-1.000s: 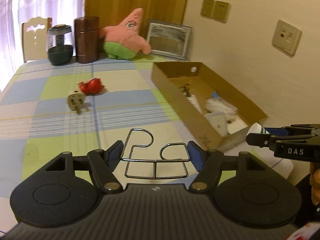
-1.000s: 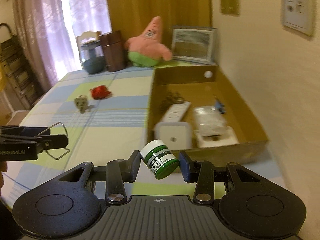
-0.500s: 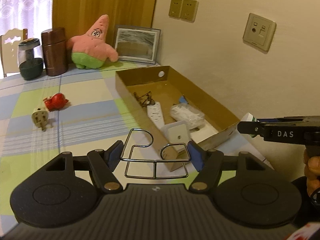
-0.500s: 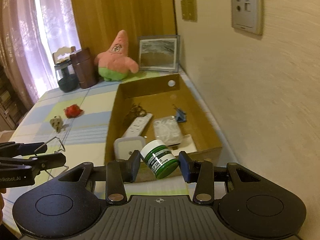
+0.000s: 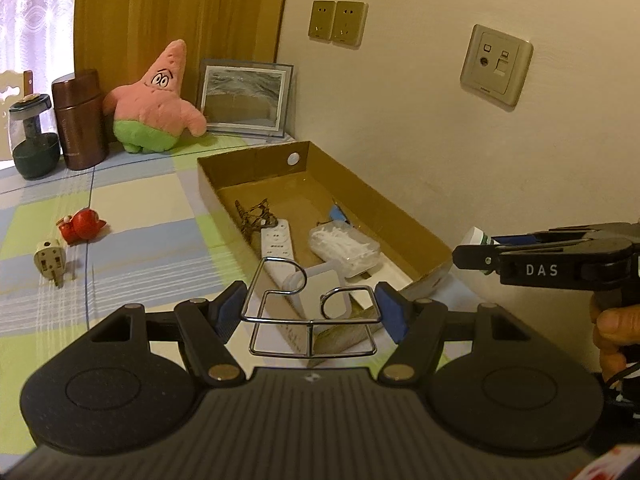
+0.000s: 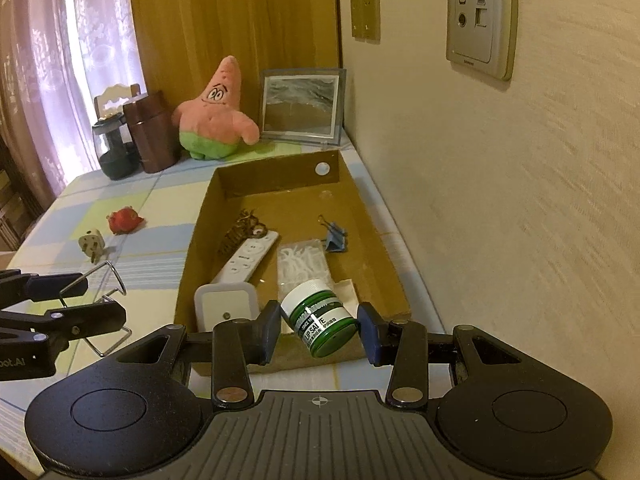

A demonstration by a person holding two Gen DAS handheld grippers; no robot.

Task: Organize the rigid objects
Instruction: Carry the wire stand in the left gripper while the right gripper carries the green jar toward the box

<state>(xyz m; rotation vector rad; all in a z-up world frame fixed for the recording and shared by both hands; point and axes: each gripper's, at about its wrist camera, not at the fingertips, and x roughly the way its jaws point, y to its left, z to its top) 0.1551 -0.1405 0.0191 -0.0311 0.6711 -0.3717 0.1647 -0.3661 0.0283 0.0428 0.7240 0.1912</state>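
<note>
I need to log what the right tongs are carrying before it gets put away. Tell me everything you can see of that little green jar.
The green jar is small, round and squat, of dark green translucent-looking plastic with a white screw lid and a white band reading "LIP SALVE". It hangs tilted, lid up and to the left, clamped between the blue pads of the right tongs, lifted above the near end of the cardboard box. Nothing else touches it.

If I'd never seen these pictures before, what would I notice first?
Probably the pink starfish plush toy, sitting at the far end of the table against the wooden panel. Next, the two held things up close: a small green lip salve jar pinched in the right gripper and a bent wire rack in the left gripper. Both hang near the front of the open cardboard box by the wall.
</note>
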